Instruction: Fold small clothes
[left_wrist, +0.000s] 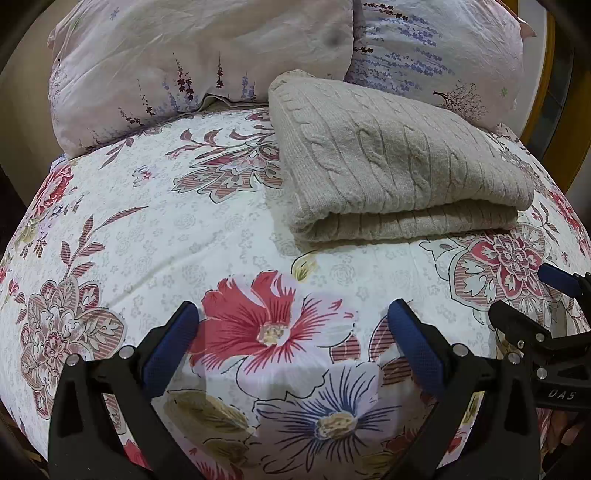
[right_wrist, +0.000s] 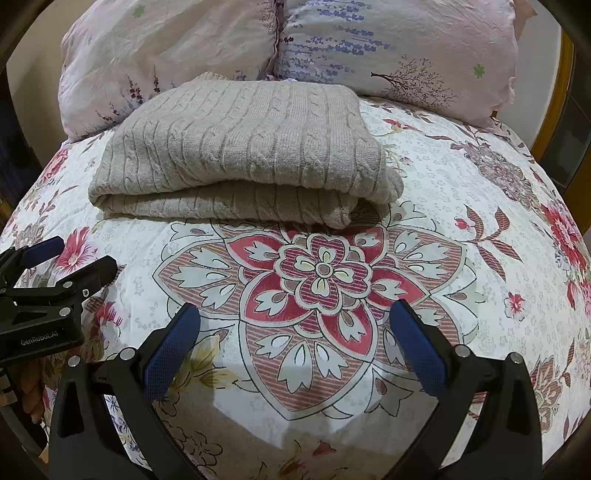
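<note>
A beige cable-knit sweater (left_wrist: 399, 166) lies folded in a thick rectangle on the flowered bedsheet (left_wrist: 166, 229), its folded edge toward me. It also shows in the right wrist view (right_wrist: 243, 147). My left gripper (left_wrist: 293, 314) is open and empty, hovering over the sheet short of the sweater and to its left. My right gripper (right_wrist: 295, 314) is open and empty, over the sheet in front of the sweater. Each gripper appears at the edge of the other's view: the right one (left_wrist: 524, 295), the left one (right_wrist: 85, 258).
Two pale floral pillows (left_wrist: 207, 59) (right_wrist: 399, 48) lean at the head of the bed right behind the sweater. A yellow wooden frame (left_wrist: 546, 122) stands at the far right. The flowered sheet (right_wrist: 461, 184) spreads around the sweater on all sides.
</note>
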